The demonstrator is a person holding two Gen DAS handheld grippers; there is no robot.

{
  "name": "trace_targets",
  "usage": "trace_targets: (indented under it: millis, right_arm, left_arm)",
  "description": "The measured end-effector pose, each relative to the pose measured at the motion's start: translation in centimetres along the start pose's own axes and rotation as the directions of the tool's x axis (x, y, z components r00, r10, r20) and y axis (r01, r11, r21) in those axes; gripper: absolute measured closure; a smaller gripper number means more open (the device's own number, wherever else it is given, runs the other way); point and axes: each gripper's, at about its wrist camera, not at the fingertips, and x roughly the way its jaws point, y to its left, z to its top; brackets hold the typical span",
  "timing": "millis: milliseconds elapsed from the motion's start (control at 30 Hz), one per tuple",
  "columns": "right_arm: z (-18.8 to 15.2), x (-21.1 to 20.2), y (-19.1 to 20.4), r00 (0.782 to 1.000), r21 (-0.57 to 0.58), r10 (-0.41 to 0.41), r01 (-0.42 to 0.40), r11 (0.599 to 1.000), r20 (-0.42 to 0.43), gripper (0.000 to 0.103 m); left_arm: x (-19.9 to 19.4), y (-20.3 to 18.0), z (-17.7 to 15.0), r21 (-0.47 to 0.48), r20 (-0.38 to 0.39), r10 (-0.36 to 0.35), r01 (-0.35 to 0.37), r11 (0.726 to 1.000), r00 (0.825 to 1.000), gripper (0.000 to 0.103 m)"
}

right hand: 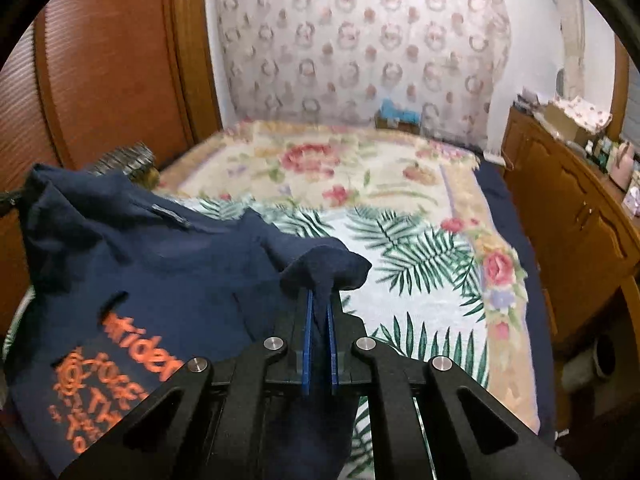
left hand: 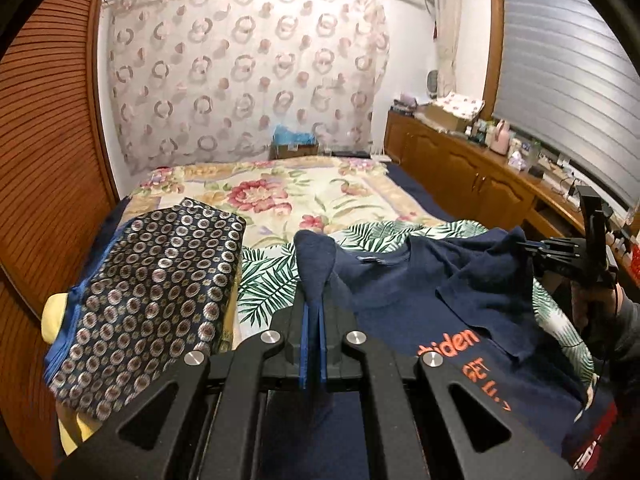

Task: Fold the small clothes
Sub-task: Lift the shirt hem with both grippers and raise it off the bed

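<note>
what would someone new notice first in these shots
A navy t-shirt with orange print hangs lifted over the floral bedspread, each shoulder pinched in shut tongs: left tongs, right tongs. To its left lies a folded dark garment with a circle pattern.

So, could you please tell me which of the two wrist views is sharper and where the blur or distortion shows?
Left wrist view: crisp, the navy T-shirt lettering and patterned folded cloth read clearly, though fisheye bends the wardrobe edge. Right wrist view: motion-blurred, the floral bedspread and curtain smeared; only the right gripper stays sharp.
</note>
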Motion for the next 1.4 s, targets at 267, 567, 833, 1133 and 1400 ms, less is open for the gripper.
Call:
trace_targets:
  millis: [267,567,833,1133,1400]
  right_arm:
    - [-5.3,-6.5,1.8,0.997,-0.036,0.018,-0.015,0.999,0.081,0.097]
    - [-11.0,-11.1,3.5,0.989,-0.046,0.004,0.003,0.999,0.149,0.097]
    - [-15.5,-16.7,5.4,0.985,-0.060,-0.011,0.022,0.998,0.173,0.097]
    - [-18.7,-22.0,6.9,0.990,-0.074,0.004,0.006,0.997,0.141,0.097]
    - [-18.3,-24.1,7.6,0.991,-0.090,0.023,-0.012,0.996,0.130,0.097]
  left_arm:
    - [-5.9,-0.1,-3.3,-0.004,0.073,0.015,-0.015,1.000,0.997,0.098]
    - [-10.5,-0.8,-8.5,-0.009,0.127,0.020,-0.019,1.000,0.992,0.098]
    - [-15.6,-0.1,-13.2,-0.069,0.161,0.025,-0.014,0.997,0.987,0.098]
    - [-18.6,0.1,-17.4,-0.106,0.128,0.041,-0.027,0.994,0.991,0.098]
    - [-21.0,-0.5,-18.2,-0.090,0.132,0.058,-0.047,0.995,0.989,0.098]
